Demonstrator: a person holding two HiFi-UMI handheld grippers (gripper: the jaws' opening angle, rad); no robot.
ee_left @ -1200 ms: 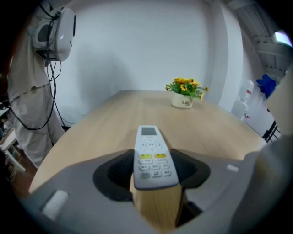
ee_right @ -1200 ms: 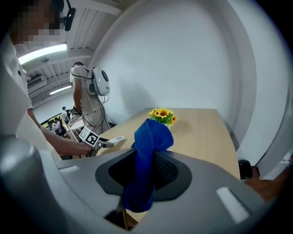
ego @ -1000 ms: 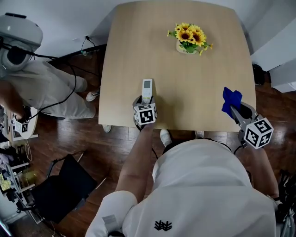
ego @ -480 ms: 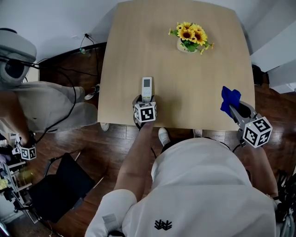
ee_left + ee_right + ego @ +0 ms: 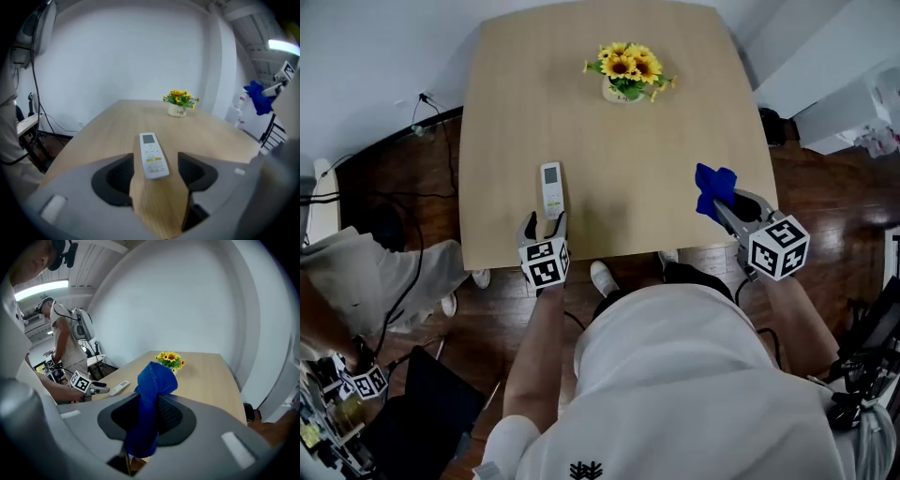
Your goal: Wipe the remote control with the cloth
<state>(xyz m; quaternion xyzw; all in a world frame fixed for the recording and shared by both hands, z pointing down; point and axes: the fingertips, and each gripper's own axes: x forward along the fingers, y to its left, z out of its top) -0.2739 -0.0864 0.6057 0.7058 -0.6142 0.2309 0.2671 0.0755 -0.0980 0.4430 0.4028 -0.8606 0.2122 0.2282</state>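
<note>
The left claw (image 5: 545, 225), its jaws just spread wider, flanks without touching the remote control (image 5: 551, 187) lying near-left on the worktop (image 5: 619, 159), while the right claw (image 5: 724, 201) pinches the blue cloth (image 5: 712, 184).

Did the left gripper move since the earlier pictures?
Yes. The left gripper has drawn back toward the table's near edge, away from the flower pot. Its jaws have just been opening; the remote control lies free at their tips.

A pale wooden worktop (image 5: 675, 178) is standing on a dark wood floor (image 5: 825, 197). A white remote control (image 5: 551, 188) is lying flat near its front edge, buttons facing up. A small pot of yellow sunflowers (image 5: 624, 77) is sitting upright near the far edge, well apart.
</note>
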